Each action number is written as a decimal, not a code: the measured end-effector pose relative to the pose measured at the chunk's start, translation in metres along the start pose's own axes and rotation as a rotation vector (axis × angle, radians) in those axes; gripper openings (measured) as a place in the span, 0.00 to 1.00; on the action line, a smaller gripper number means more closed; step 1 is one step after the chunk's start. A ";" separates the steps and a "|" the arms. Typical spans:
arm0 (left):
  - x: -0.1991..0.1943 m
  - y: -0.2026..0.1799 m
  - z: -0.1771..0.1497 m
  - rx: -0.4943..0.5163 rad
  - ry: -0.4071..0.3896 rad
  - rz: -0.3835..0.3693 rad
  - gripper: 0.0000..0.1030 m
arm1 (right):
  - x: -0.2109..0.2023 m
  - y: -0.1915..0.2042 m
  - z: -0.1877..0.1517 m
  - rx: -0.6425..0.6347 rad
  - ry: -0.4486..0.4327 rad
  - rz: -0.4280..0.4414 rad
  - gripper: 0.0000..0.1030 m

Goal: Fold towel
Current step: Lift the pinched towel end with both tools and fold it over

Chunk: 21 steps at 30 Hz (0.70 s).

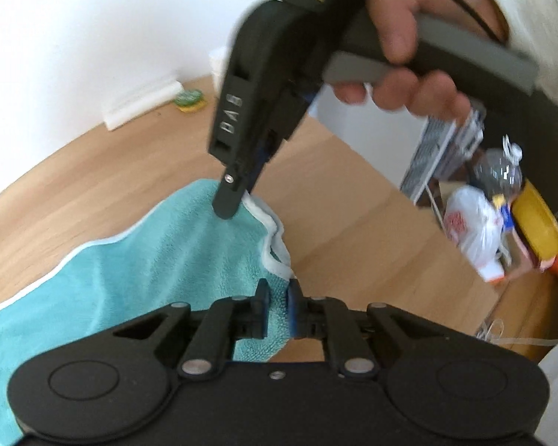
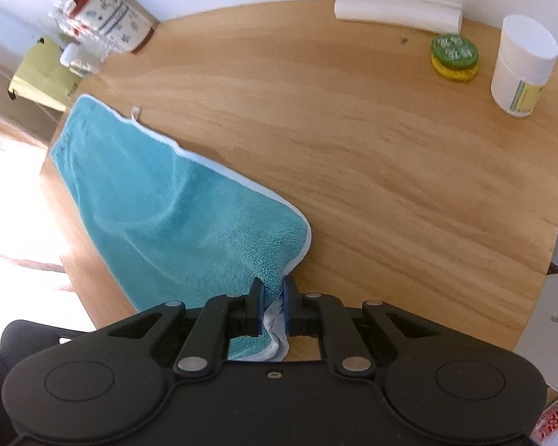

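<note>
Left wrist view: the left claw [image 1: 277, 308] pinches the teal towel [image 1: 137, 271] at its white hem, above the wooden counter [image 1: 334, 200]. Right wrist view: the right claw [image 2: 272, 306] grips another corner; the towel [image 2: 189, 219] drapes soft, light and limp, best held at corners.

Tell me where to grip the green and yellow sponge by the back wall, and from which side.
Grip the sponge across its round sides, coming straight down from above. It lies flat on the table, a low stacked disc, so only the rim offers opposing faces. Watch the white jar close on its right.
</note>
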State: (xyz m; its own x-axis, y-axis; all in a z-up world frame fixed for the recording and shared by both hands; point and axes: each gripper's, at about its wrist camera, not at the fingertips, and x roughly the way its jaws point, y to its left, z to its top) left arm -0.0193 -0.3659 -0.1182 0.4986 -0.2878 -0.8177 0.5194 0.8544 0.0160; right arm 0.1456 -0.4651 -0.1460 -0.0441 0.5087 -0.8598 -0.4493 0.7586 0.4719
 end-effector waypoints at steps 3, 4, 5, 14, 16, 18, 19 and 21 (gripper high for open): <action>-0.011 0.010 0.000 -0.039 -0.024 0.010 0.09 | -0.008 0.008 0.001 -0.006 -0.033 0.015 0.10; -0.016 0.015 0.000 -0.059 -0.033 0.010 0.09 | -0.011 0.011 0.002 -0.007 -0.044 0.021 0.10; -0.021 0.020 -0.001 -0.078 -0.041 0.009 0.09 | -0.014 0.015 0.004 -0.007 -0.054 0.028 0.10; -0.057 0.081 -0.013 -0.212 -0.091 0.049 0.09 | -0.023 0.059 0.029 0.011 -0.126 0.081 0.10; -0.063 0.093 -0.017 -0.218 -0.103 0.051 0.09 | -0.022 0.074 0.037 -0.001 -0.135 0.084 0.10; -0.073 0.116 -0.025 -0.231 -0.132 0.049 0.09 | -0.019 0.088 0.044 -0.007 -0.137 0.081 0.10; -0.076 0.122 -0.028 -0.235 -0.140 0.046 0.09 | -0.016 0.098 0.049 -0.014 -0.140 0.081 0.10; -0.081 0.139 -0.036 -0.255 -0.151 0.035 0.09 | -0.009 0.114 0.057 -0.009 -0.153 0.074 0.10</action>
State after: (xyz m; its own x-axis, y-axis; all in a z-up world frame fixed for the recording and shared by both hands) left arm -0.0122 -0.2079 -0.0703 0.6206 -0.3008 -0.7242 0.3187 0.9405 -0.1176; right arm 0.1456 -0.3599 -0.0731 0.0592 0.6194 -0.7828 -0.4579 0.7137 0.5301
